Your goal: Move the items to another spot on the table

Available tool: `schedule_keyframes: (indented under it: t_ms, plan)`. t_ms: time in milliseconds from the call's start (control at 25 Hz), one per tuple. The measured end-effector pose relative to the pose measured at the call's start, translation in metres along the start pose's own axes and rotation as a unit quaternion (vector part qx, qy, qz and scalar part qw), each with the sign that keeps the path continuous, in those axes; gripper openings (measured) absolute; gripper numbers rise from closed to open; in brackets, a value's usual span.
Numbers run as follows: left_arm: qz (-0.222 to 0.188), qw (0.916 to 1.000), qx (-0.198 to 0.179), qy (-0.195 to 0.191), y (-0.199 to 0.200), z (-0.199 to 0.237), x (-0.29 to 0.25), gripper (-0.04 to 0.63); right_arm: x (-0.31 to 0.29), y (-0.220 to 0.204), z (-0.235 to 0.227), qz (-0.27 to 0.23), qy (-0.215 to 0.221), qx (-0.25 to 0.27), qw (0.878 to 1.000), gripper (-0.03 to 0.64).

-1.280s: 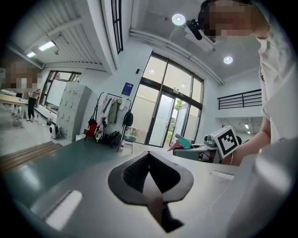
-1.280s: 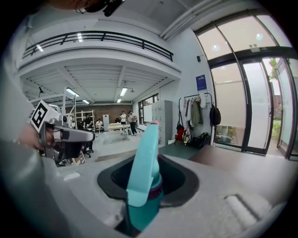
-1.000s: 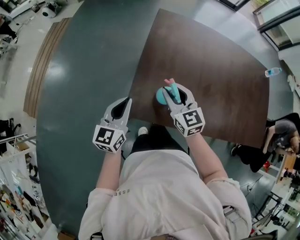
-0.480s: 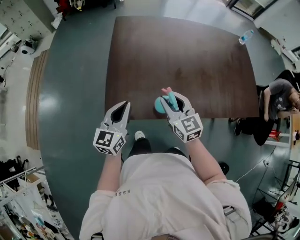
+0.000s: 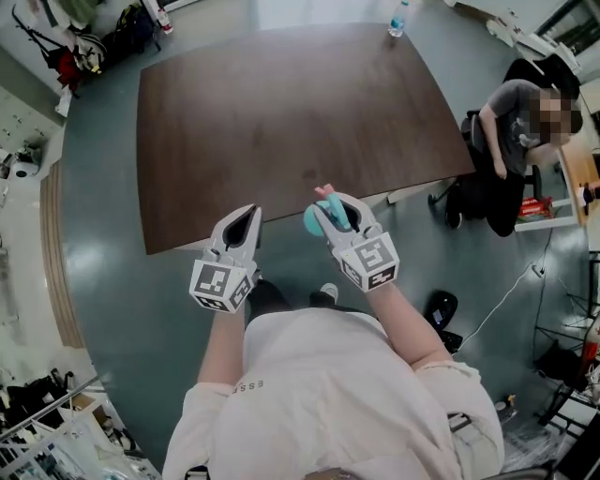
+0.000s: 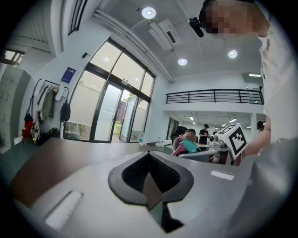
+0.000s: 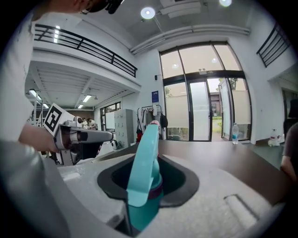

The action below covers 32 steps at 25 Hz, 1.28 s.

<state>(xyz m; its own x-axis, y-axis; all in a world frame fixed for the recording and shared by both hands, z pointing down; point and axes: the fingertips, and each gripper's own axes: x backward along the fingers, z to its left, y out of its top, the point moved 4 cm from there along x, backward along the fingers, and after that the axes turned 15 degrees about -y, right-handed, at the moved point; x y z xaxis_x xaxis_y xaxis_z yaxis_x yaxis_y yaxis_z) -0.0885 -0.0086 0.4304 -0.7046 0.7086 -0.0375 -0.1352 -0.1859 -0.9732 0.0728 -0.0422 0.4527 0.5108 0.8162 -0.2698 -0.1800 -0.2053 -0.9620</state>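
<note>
Right gripper [image 5: 333, 208]: jaws part-way closed and clamped on a teal item [image 5: 312, 221] with a pink tip. The item stands upright between the pads, and much of it projects beyond them.
Left gripper [image 5: 246, 217]: jaws together, nothing between them.
Item location: carried in the air at the near edge of the table [image 5: 281, 122], not resting on it.
Table top: bare, apart from a water bottle [image 5: 398, 19] at the far edge.
Hazard – release too early: the item hangs right at the near edge of the table. Opening the jaws before it is well over the top would probably send it to the floor [image 5: 112, 281].
Hazard – pivot in the grip: the long projecting part gives leverage. A quick swing across the table, or a knock on its edge, could rotate the item between the pads or pull it free.
Hazard – topple on set-down: the item looks narrow edge-on. If it is lowered tilted or let go above the table, it is likely to fall flat or skid.
Hazard – gripper contact: the left gripper rides beside the right one at the near edge of the table, so a crossing move could bump the held item.
Hazard – far edge: a placement close to the water bottle risks knocking it off.
</note>
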Motion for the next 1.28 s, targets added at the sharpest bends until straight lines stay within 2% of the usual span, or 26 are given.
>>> schedule_keyframes:
  t_ms: [120,280,440,560,760,1000,1160,1280]
  plan:
    - [0.004,0.9996,-0.007,-0.025,-0.008,-0.041,-0.041,0.017,0.039,-0.018,-0.045,0.009,-0.025,-0.005,1.0,0.107]
    - [0.009,0.998,0.005,-0.062,-0.021,-0.082,-0.088,0.017,0.082,-0.033,-0.098,0.012,-0.063,-0.013,0.998,0.107]
    - [0.005,0.9938,0.035,-0.105,-0.028,-0.115,-0.133,0.017,0.119,-0.049,-0.148,0.019,-0.109,-0.028,0.993,0.107]
    - [0.023,0.9902,0.028,-0.135,-0.031,-0.131,-0.164,0.017,0.14,-0.059,-0.179,0.024,-0.144,-0.045,0.988,0.107]
    - [0.041,0.9837,0.022,-0.173,-0.033,-0.143,-0.223,0.017,0.158,-0.068,-0.232,0.024,-0.193,-0.067,0.979,0.107]
    - [0.059,0.9748,0.018,-0.215,-0.039,-0.149,-0.303,0.017,0.157,-0.072,-0.298,0.027,-0.225,-0.076,0.971,0.107]
    - [0.057,0.9729,0.012,-0.224,-0.033,-0.144,-0.363,0.017,0.144,-0.07,-0.35,0.032,-0.237,-0.073,0.968,0.107]
    - [0.055,0.9723,0.024,-0.226,-0.029,-0.138,-0.402,0.017,0.129,-0.067,-0.392,0.036,-0.245,-0.075,0.966,0.107]
